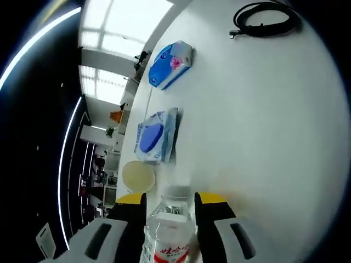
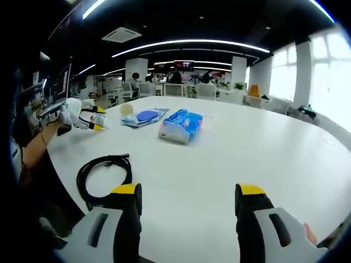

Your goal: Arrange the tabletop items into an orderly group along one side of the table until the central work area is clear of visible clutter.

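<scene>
A large white round table [image 2: 263,148] is set in an open-plan office. The ceiling is kept dark, and it is crossed by long curved strip lights [image 2: 192,44]; a square air-conditioning vent [image 2: 122,34] is fitted into it. Tall windows [image 2: 329,71] are ranged along one side, and strong daylight is let in through them. White square columns [image 2: 238,69] are seen between the windows and the far desks. Office chairs [image 2: 205,90] and desks are lined up at the back, where a potted plant [image 2: 239,86] is placed.
</scene>
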A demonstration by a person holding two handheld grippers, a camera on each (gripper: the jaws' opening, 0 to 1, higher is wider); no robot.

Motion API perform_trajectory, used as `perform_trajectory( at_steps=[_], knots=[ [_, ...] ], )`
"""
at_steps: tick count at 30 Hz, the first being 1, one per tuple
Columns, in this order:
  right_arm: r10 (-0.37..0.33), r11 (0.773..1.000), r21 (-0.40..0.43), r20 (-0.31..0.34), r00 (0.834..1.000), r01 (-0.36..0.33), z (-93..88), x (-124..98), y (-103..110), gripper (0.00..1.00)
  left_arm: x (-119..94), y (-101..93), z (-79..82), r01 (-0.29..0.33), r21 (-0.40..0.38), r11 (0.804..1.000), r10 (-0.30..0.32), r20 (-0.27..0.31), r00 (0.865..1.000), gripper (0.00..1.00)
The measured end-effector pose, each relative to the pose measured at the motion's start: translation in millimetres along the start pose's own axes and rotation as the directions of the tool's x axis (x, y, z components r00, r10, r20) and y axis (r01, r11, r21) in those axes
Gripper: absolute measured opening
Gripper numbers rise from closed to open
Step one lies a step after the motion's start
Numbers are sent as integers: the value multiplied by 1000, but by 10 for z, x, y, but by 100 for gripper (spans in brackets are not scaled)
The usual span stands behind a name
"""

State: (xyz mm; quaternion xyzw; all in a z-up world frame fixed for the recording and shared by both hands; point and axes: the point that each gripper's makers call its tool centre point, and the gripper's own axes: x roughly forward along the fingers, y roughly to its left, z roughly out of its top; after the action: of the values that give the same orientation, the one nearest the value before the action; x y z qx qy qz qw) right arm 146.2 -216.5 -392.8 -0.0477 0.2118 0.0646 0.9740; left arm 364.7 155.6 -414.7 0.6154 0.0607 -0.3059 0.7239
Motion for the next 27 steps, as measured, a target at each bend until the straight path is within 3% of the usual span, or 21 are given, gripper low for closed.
perform_trajectory(
  at_steps=[27],
  knots=[
    [-7,1000,2,1,1000,7,-9,-23,-40,65,87,-68,-8,76,61,995,-75,-25,997,28]
  ],
)
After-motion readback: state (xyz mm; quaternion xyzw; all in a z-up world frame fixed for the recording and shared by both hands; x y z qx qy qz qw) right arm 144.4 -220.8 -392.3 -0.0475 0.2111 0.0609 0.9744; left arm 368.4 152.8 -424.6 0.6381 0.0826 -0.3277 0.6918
